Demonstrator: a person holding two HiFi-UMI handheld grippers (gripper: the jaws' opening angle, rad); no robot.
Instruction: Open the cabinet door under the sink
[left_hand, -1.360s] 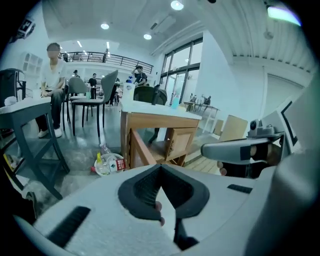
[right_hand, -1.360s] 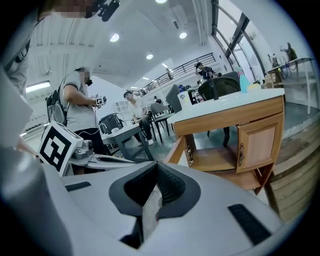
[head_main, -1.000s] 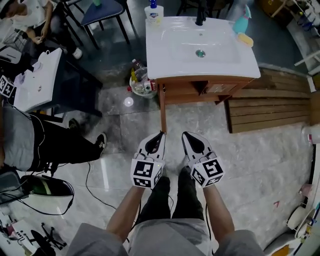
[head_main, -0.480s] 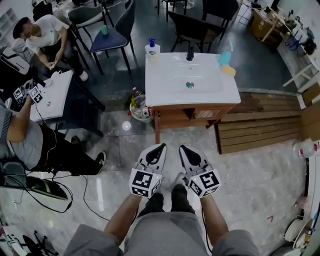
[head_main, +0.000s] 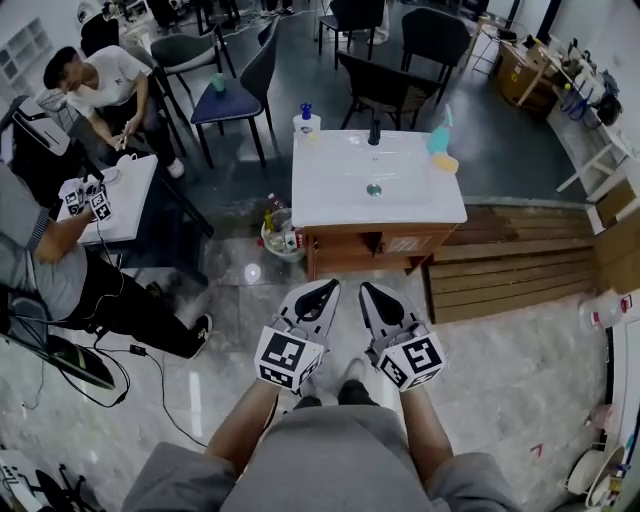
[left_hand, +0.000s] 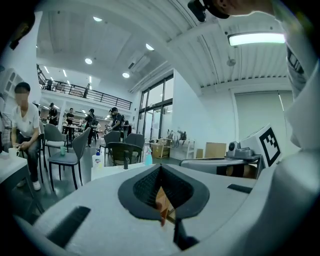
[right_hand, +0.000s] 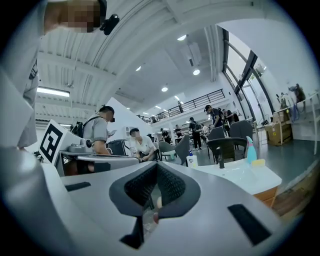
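Head view, cabinet: your cabinet (head_main: 365, 243) stands under the white sink top (head_main: 375, 185), straight ahead of both grippers and well apart from them.
Left gripper: your left gripper (head_main: 324, 288) hangs over the floor (head_main: 480, 360) with its nose toward the cabinet's left corner. In the left gripper view (left_hand: 160, 169) the jaws are clenched tip to tip, with nothing between them and touching nothing.
Right gripper: your right gripper (head_main: 367, 291) hangs just beside the left one. In the right gripper view (right_hand: 156, 166) its jaws are likewise pressed together and empty.
Hard to make out: from this steep angle only a thin strip of the wood front shows beneath the top, so you cannot tell the door's outline or whether it is closed or ajar.
Sink top: a soap bottle (head_main: 306, 120) at the back left, a faucet (head_main: 374, 133) at the back middle, and a teal spray bottle (head_main: 439, 140) with a yellow sponge (head_main: 446, 162) at the back right.
Beside the cabinet: a tub (head_main: 278, 238) of bottles on the floor to the left, wooden planks (head_main: 510, 265) to the right.
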